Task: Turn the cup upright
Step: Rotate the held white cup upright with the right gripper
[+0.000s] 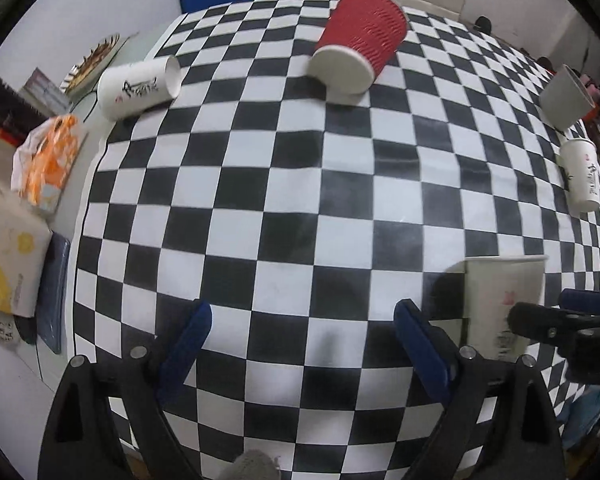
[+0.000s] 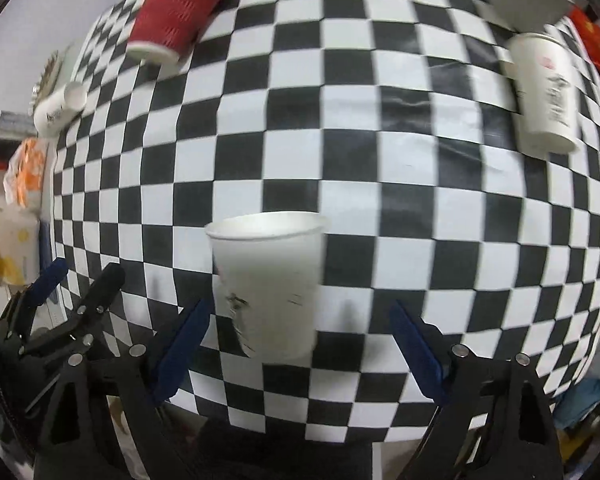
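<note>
We've got the white cup (image 2: 267,288) standing upright on the checkered bench (image 2: 380,160), right between the wide-open fingers of our right claw (image 2: 300,332) with neither touching it, while our left claw (image 1: 302,332) sits just beside it, also wide open and holding nothing.

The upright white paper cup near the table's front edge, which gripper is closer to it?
Right. The right gripper has the upright white paper cup standing between its open fingers, untouched. The left gripper is open beside it, with the cup off to its right.
</note>
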{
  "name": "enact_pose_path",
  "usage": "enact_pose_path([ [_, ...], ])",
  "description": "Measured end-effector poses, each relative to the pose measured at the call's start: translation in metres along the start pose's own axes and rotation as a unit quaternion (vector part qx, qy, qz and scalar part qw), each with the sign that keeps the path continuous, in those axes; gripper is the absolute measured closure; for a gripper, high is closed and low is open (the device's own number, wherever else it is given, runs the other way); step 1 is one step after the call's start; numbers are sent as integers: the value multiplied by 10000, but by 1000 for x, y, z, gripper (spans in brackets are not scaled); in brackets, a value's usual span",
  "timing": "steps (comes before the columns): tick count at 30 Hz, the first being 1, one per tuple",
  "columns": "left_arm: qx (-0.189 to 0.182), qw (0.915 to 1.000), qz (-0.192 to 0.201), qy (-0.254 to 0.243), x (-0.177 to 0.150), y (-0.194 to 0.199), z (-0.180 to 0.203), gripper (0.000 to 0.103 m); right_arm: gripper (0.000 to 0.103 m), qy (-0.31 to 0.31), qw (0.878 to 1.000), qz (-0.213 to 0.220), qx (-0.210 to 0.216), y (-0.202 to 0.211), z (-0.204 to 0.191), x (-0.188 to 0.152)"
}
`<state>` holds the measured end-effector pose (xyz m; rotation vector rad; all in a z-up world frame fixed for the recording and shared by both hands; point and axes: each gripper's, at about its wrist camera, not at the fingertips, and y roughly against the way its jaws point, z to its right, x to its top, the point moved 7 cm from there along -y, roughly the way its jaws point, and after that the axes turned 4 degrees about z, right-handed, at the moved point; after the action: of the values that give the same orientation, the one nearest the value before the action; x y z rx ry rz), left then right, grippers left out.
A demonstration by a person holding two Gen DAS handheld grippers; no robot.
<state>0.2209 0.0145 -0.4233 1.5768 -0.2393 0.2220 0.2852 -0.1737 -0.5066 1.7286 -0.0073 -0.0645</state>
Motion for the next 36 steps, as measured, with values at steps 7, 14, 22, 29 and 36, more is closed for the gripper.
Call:
enact_pose_path([
  [7,63,10000,-12,71,-6,2,-4,10,14,242,9994,-192,-171,-19,-9,1],
  [14,39,9999,-49,115,-5,-4,-7,10,30,293,9986,-373,-244,-33,-12,5],
  [22,52,9997,-73,214,-5,-6,-24,10,38,192,9996,128,-141,-20,-13,16],
  [29,217,9985,-52,490,-1,-15,-63,10,38,-77,9900,1364,343,3,-33,43],
  [36,243,9972,-37,712,5,-29,-87,10,38,-35,9504,3107,115,25,-53,66],
])
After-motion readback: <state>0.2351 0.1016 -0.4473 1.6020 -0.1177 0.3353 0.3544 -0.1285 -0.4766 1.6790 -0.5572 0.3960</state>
